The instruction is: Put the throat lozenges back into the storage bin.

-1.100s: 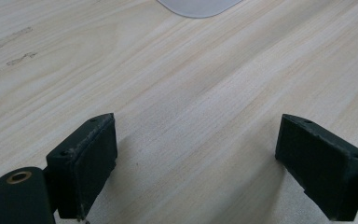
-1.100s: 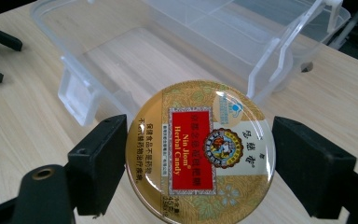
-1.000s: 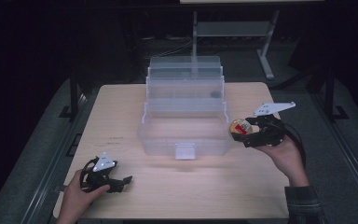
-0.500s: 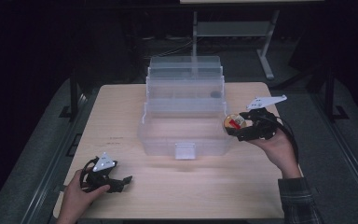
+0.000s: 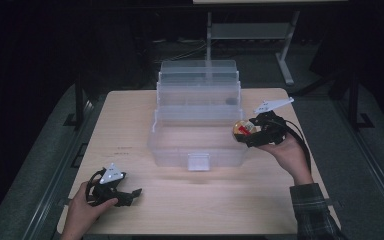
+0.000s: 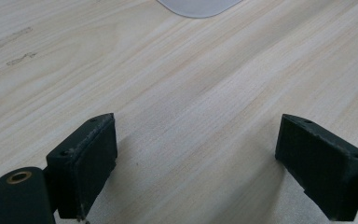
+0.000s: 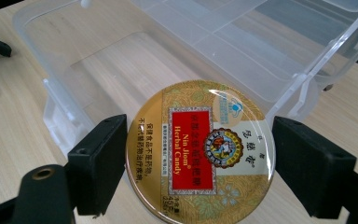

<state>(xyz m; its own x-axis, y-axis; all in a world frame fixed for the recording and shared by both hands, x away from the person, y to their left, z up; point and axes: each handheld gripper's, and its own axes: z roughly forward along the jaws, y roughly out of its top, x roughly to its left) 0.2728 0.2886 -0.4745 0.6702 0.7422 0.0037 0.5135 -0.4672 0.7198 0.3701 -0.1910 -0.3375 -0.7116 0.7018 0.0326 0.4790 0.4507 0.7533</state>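
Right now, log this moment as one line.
right tongs: shut on candy tin, at box right edge | left tongs: open, low over table

Pale wooden table (image 5: 190, 205), clear tiered plastic organizer (image 5: 197, 145) on it

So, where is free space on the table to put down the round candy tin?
Bare wood lies in front of the clear plastic tiered box, between the left tool and the person's right forearm, and along the light wooden table's left side. The box's bottom tray looks empty too. It is tight at the box's right wall, where the right tool grips the round gold-and-red candy tin.
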